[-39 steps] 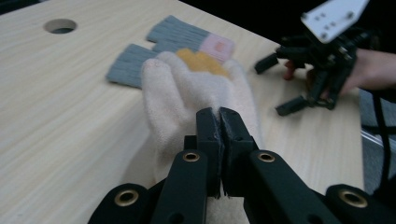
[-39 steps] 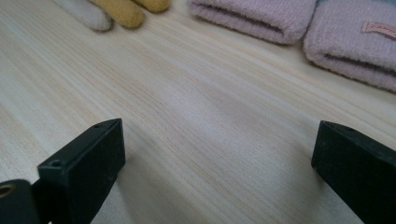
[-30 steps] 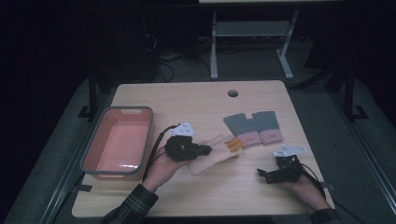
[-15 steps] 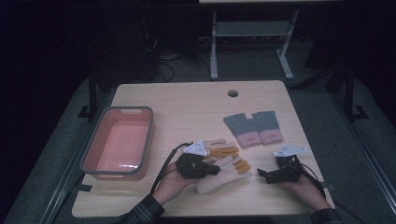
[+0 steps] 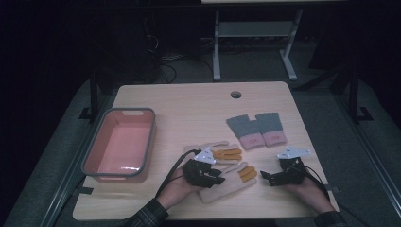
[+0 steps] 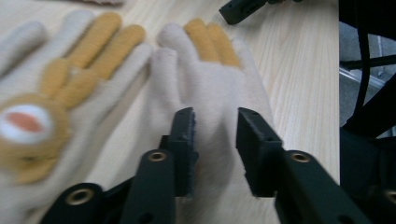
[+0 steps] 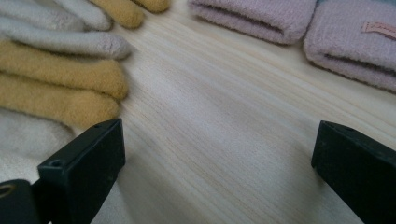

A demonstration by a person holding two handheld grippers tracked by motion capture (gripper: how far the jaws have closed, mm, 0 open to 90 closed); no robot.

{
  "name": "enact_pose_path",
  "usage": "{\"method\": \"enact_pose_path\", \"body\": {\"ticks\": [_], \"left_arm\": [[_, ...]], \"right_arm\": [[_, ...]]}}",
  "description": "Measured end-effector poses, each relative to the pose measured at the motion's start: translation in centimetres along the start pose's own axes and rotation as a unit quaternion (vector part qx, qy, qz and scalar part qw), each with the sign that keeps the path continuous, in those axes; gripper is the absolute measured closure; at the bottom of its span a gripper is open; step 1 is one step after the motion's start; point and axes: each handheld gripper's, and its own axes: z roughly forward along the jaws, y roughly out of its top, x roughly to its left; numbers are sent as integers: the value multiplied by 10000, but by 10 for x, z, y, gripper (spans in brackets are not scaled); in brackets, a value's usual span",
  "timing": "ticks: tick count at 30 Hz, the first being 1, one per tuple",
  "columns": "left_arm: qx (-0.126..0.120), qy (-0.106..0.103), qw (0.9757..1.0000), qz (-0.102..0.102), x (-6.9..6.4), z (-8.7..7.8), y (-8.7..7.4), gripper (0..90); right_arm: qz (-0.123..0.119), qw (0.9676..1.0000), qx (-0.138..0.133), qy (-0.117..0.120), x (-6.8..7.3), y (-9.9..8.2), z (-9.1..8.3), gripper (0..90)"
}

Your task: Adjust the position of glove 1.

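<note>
Since the earlier frame the left gripper (image 5: 215,176) carried the cream glove (image 5: 226,182) down to the table's (image 5: 189,109) near edge, beside its mate (image 5: 215,152). Its jaws have just been opening, glove lying flat between them, no pinch. Right gripper (image 5: 267,177) idles spread wide. I'd lift straight up so the fabric doesn't snag, probably.
</note>
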Motion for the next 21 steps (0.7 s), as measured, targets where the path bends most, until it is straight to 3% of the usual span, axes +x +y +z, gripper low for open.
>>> {"method": "enact_pose_path", "body": {"ticks": [1, 4, 6, 7, 8, 11, 12, 13, 15, 16, 17, 21], "left_arm": [[-96, 103, 9999, -32, 3, -7, 2, 600], [-158, 441, 9989, 14, 12, -21, 4, 602], [-227, 610, 9978, -114, 21, -30, 4, 646], [-227, 610, 9978, -114, 21, -30, 4, 709], [-276, 710, 9968, -259, 32, -37, 4, 759], [-306, 981, 9937, -452, 47, -45, 5, 875], [-306, 981, 9937, -452, 47, -45, 5, 893], [-313, 1151, 9915, -517, 58, -47, 6, 894], [-307, 1323, 9888, -611, 67, -45, 6, 894], [-307, 1323, 9888, -611, 67, -45, 6, 894], [-250, 1444, 9868, -693, 76, -40, 6, 894], [-146, 1578, 9840, -811, 87, -31, 5, 893]], "right_arm": [[1, 10000, 0, 0, 0, 0, 0, 24], [-24, 10000, -16, 4, 0, 0, 0, 24], [-27, 10000, -18, 5, 0, 0, 0, 24], [-35, 10000, -18, 9, 0, 0, 0, 24], [-30, 10000, -13, 17, 0, 0, 0, 24], [-24, 10000, -7, 23, 0, 0, 0, 24], [-22, 10000, -6, 26, 0, 0, 0, 24], [-24, 10000, -6, 28, 0, 0, 0, 24], [-23, 10000, -7, 27, 0, 0, 0, 24], [-23, 10000, -6, 27, 0, 0, 0, 24], [-24, 10000, -6, 28, 0, 0, 0, 24], [-21, 10000, -4, 28, 0, 0, 0, 24]]}}
